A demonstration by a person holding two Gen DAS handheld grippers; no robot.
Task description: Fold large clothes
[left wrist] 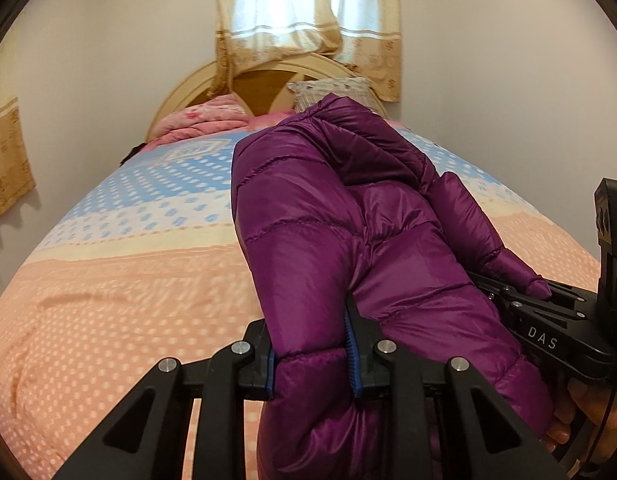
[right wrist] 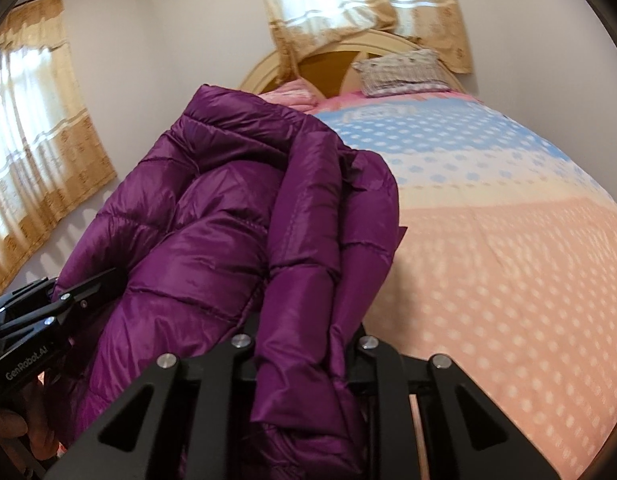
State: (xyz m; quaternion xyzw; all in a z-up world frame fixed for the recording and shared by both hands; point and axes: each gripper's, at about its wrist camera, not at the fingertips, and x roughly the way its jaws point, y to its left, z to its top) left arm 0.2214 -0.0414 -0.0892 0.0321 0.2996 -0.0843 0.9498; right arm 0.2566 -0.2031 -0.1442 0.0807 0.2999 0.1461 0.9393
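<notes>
Behind, a bed (left wrist: 108,300) with a dotted cover. Both tools grip 1 purple jacket (left wrist: 328,240): left tool (left wrist: 313,368) and right tool (right wrist: 304,356) each clenched on its padding.

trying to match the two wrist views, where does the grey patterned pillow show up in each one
Left wrist view: the grey patterned pillow lies just right of centre near the top, against the headboard, above the purple jacket.
Right wrist view: the pillow sits upper right of centre, right of the jacket.
Shared landmark: the curved cream headboard under the curtained window.
</notes>
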